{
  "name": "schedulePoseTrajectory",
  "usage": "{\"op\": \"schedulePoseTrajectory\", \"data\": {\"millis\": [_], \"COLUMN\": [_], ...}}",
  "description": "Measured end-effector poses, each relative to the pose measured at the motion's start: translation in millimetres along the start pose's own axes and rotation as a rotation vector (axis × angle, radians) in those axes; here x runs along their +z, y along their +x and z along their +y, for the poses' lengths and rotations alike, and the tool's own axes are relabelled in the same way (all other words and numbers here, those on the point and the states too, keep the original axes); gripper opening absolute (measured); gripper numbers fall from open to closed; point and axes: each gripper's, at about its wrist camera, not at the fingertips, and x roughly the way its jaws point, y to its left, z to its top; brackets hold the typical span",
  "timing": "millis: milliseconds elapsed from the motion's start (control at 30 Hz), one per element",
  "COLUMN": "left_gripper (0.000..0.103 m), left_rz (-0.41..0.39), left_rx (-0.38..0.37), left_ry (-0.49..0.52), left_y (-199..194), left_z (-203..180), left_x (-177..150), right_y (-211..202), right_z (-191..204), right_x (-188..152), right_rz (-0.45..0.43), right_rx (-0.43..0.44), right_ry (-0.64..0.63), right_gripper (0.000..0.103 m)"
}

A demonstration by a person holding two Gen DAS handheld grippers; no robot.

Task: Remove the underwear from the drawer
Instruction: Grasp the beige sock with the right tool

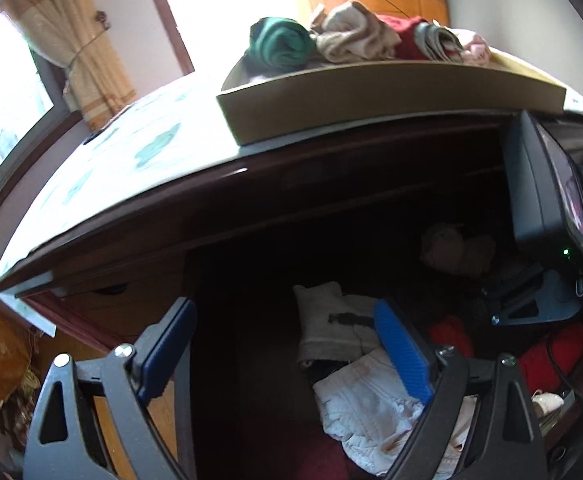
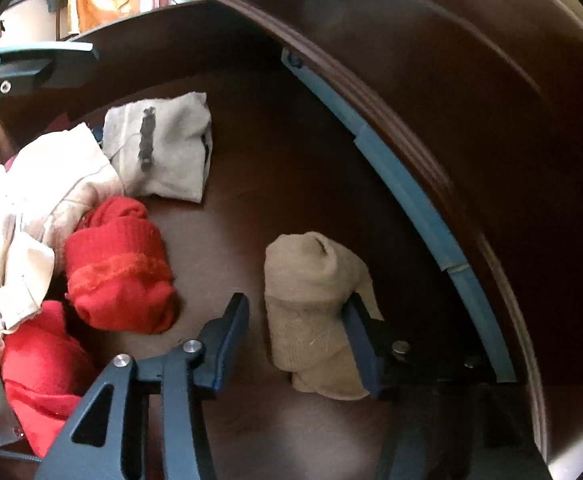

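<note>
The open dark wooden drawer (image 2: 291, 192) holds several pieces of clothing. My right gripper (image 2: 296, 300) reaches down into it and straddles a rolled beige piece (image 2: 311, 276). Its right finger touches the roll; the left finger (image 2: 227, 328) stands a little off it, so the jaws are open. A red roll (image 2: 119, 268), a folded grey piece with a dark print (image 2: 163, 148) and crumpled white underwear (image 2: 31, 200) lie to the left. My left gripper (image 1: 283, 308) hangs wide open above the drawer with nothing in it, over the grey piece (image 1: 331, 328) and the white underwear (image 1: 371, 404).
On the dresser top stands a shallow cardboard box (image 1: 371, 92) with rolled clothes, among them a green one (image 1: 279, 42). The right gripper's body (image 1: 547, 200) fills the drawer's right side. A blue rail (image 2: 411, 196) runs along the drawer's far wall. A curtain (image 1: 71, 48) hangs behind.
</note>
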Motion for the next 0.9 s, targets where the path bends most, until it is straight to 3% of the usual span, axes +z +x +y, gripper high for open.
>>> {"op": "schedulePoseTrajectory", "data": {"millis": [100,267,533,700,900], "left_gripper": [0.092,0.092,0.092,0.091,0.085], "left_rz": [0.024,0.057,0.155,0.234,0.346], "left_rx": [-0.004,-0.019,-0.091,-0.113,-0.165], "left_ry": [0.018,0.061,0.162,0.178,0.115], "left_y": [6.3,15.3,33.0,47.7,73.4], "left_z": [-1.4,-7.8,-25.9,-30.3,-24.0], "left_x": [3.8,6.4,11.7,14.5,25.9], "right_y": [-3.8,-9.1,-20.7,-23.9,-24.1], "right_z": [-4.5,-18.9,-1.2,-0.4,7.7], "right_x": [2.6,-2.1,-12.0,-12.8,-10.1], "right_rz": [0.008,0.04,0.067,0.07,0.072], "right_rx": [0.017,0.1,0.184,0.172,0.161], "right_ry": [0.017,0.044,-0.006,-0.014,-0.029], "right_gripper": [0.034,0.032,0.032,0.032,0.033]}}
